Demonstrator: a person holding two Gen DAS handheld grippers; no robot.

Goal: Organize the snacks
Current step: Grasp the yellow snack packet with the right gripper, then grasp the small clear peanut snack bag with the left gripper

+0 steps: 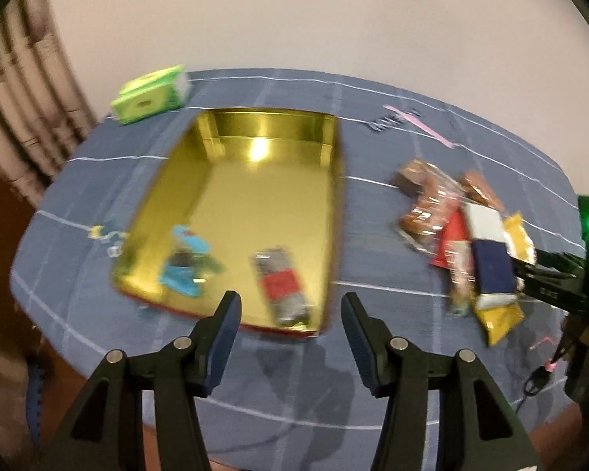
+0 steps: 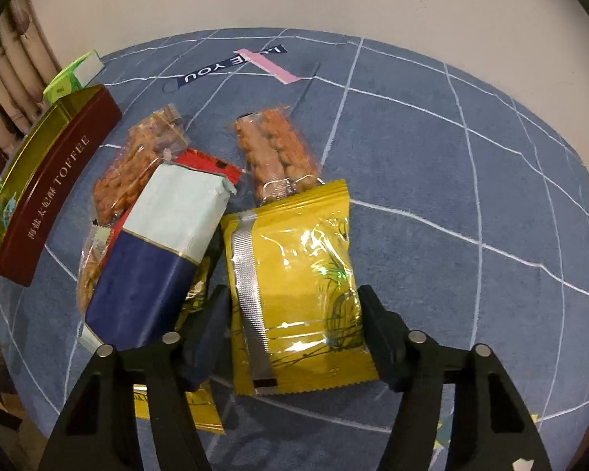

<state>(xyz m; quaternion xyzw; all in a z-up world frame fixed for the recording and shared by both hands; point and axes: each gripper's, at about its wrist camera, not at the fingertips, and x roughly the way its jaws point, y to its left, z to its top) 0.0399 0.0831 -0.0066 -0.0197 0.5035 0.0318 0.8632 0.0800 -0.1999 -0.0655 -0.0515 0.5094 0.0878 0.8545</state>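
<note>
A gold-lined toffee tin (image 1: 255, 188) lies open on the blue cloth; its dark red side shows in the right wrist view (image 2: 55, 192). A blue packet (image 1: 184, 263) and a grey-and-red packet (image 1: 282, 286) lie inside it. My left gripper (image 1: 290, 306) is open and empty above the tin's near edge. A pile of snacks (image 1: 467, 231) lies to the right. My right gripper (image 2: 294, 302) is open around a yellow packet (image 2: 294, 274), its fingers on either side of it. A blue-and-white packet (image 2: 157, 259) lies beside it, with clear bags of orange snacks (image 2: 275, 149) behind.
A green box (image 1: 149, 94) stands at the table's far left, behind the tin. A pink strip (image 2: 267, 64) and printed words lie on the cloth at the back. A curtain (image 1: 15, 110) hangs to the left. The right gripper body (image 1: 561, 286) shows at the left view's right edge.
</note>
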